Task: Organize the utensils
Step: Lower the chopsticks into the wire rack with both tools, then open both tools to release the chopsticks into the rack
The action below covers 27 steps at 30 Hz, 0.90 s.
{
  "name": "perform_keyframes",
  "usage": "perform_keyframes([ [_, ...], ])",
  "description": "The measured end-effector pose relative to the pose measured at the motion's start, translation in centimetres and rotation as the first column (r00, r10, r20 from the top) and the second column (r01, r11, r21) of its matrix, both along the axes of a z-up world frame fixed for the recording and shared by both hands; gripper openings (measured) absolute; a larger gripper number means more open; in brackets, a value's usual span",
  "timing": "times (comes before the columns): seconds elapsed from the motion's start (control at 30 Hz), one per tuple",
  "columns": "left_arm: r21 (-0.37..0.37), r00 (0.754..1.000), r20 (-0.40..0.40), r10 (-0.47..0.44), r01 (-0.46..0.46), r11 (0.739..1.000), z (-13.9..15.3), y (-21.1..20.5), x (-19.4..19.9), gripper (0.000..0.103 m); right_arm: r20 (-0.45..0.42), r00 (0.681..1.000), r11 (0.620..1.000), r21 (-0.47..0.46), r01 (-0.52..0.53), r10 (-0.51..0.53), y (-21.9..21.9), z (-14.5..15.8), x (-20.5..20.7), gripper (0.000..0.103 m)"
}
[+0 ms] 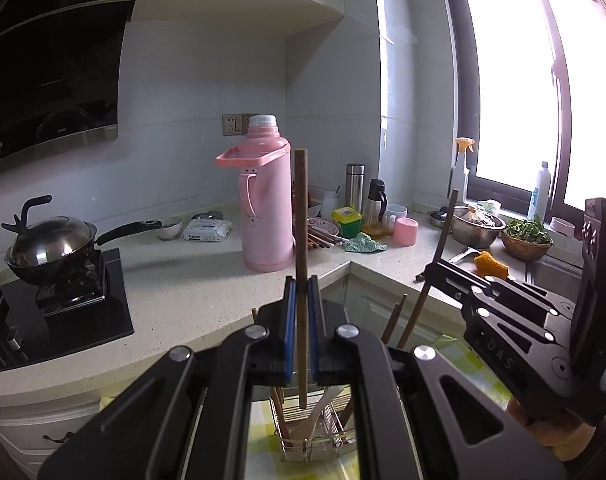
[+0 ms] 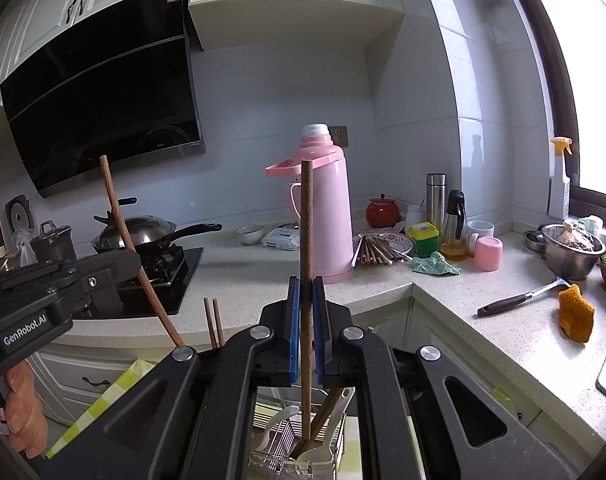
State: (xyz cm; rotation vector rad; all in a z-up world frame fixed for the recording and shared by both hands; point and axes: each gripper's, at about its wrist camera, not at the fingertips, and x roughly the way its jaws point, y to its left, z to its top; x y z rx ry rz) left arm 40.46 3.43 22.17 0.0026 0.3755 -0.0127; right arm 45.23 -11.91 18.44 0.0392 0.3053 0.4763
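1. Left claw (image 1: 301, 300): jaws closed tight on one wooden chopstick (image 1: 301, 216), held upright, gripped at about mid-length, lower tip hanging just above the wire utensil rack (image 1: 309, 436) at 6 o'clock.
2. Right claw (image 2: 307, 304): jaws likewise closed on a second chopstick (image 2: 306, 240), upright, lower tip down among the white spoons (image 2: 323, 432) in the rack.
3. Handling, as judged: light, stiff, thin sticks; smooth wood, prone to swivel between the pads (image 1: 290, 320) if gripped off-centre. Mid-shaft hold sound; moderate pinch sufficient.
4. Further chopsticks (image 2: 377, 250) on a plate at 1 o'clock on the desk (image 2: 263, 280), beside the pink thermos (image 2: 329, 216).
5. Risk: tip snagging on rack wires or spoons during lowering; straight vertical descent advised.
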Motion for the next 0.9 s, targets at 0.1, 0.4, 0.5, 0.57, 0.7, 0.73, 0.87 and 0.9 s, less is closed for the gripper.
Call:
perform_keyframes([
  [0.1,-0.034,0.999,-0.038,0.002,-0.004,0.999,-1.8,0.6,1.4,0.006,-0.026,1.000,1.000,0.000,-0.011,0.011,0.7,-1.0,1.0,0.007],
  [0.4,-0.057,0.992,-0.127,-0.021,0.013,0.998,-5.9,1.4,3.3,0.006,-0.136,0.989,0.996,-0.051,-0.068,0.060,3.1,-5.3,2.8,0.007],
  [0.5,-0.053,0.987,-0.160,-0.023,0.014,0.998,-7.4,1.3,3.7,0.006,-0.180,0.981,0.994,-0.068,-0.083,0.069,3.9,-6.6,3.3,0.007],
  [0.57,-0.047,0.980,-0.197,-0.034,0.025,0.999,-8.4,1.2,4.1,0.006,-0.212,0.974,0.993,-0.070,-0.095,0.078,4.3,-7.4,3.5,0.007],
  [0.7,-0.043,0.968,-0.250,-0.031,0.021,0.999,-10.3,1.4,4.8,0.006,-0.250,0.966,0.991,-0.092,-0.098,0.072,5.0,-8.9,3.9,0.007],
  [0.73,-0.050,0.965,-0.259,-0.029,0.017,0.999,-10.7,1.6,4.9,0.006,-0.258,0.963,0.991,-0.094,-0.098,0.071,5.1,-9.3,4.0,0.007],
  [0.87,-0.072,0.960,-0.280,-0.024,0.004,0.997,-11.9,2.3,5.2,0.006,-0.288,0.956,0.993,-0.080,-0.086,0.060,4.9,-10.6,4.7,0.007],
  [0.9,-0.069,0.959,-0.282,-0.022,0.002,0.998,-12.1,2.3,5.2,0.006,-0.294,0.954,0.994,-0.073,-0.085,0.060,4.8,-10.7,4.8,0.007],
])
